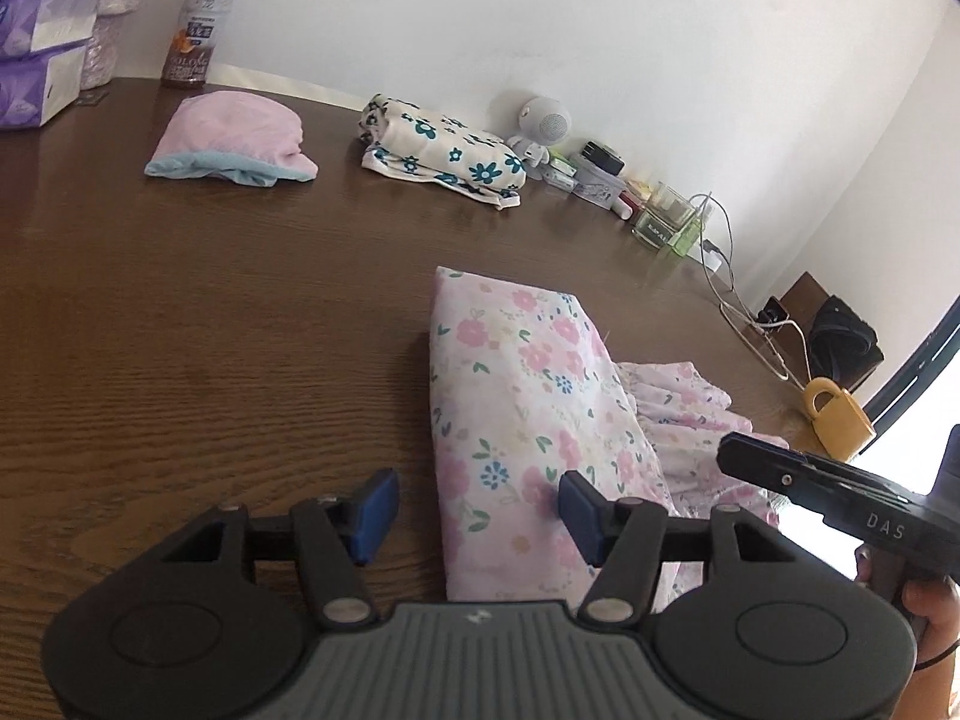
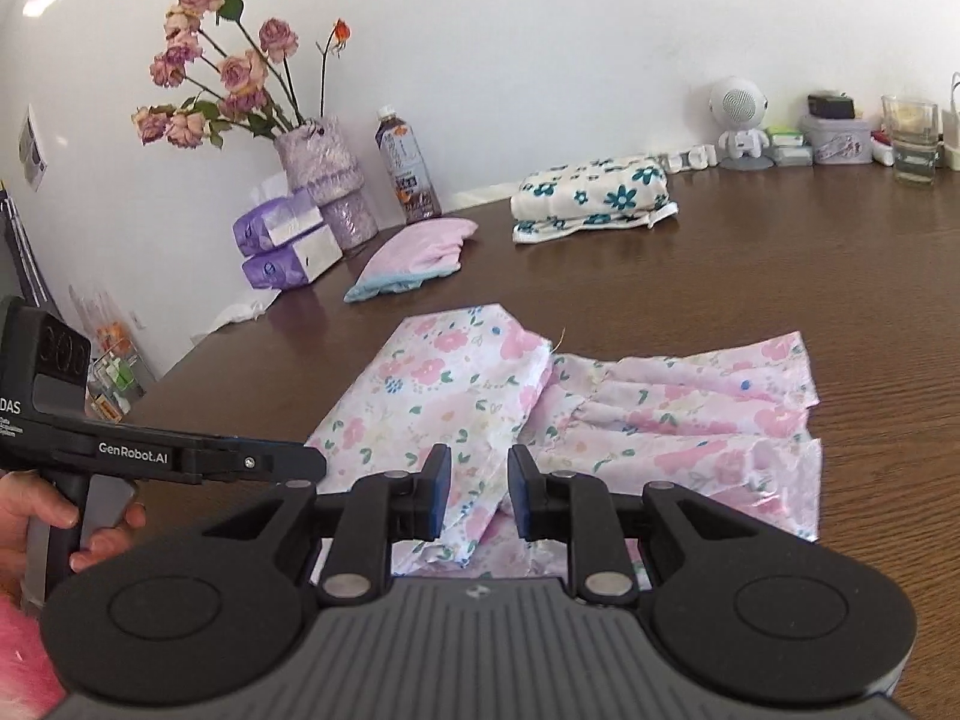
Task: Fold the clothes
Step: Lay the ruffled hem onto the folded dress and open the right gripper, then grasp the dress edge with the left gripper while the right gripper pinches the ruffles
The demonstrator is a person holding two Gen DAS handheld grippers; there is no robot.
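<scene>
A pink floral garment (image 1: 522,396) (image 2: 456,384) lies partly folded on the brown wooden table (image 1: 210,330) (image 2: 780,264), its ruffled part (image 2: 690,414) spread to the right. My left gripper (image 1: 480,510) is open low over the garment's near left edge, which lies between the blue pads without touching them. From the right wrist view the left gripper (image 2: 312,462) comes in from the left, held by a hand. My right gripper (image 2: 480,492) stands just above the garment's near middle with a narrow gap between its pads; cloth shows through the gap. Seen side-on, the right gripper (image 1: 729,450) hovers over the ruffle.
Along the far side lie a folded pink cloth with a blue hem (image 1: 234,144) (image 2: 414,258) and a folded white cloth with teal flowers (image 1: 438,150) (image 2: 594,198). A tea bottle (image 2: 408,168), tissue packs (image 2: 282,246), a vase of roses (image 2: 324,180), a small speaker (image 2: 741,120), jars and cables (image 1: 738,300) line the wall.
</scene>
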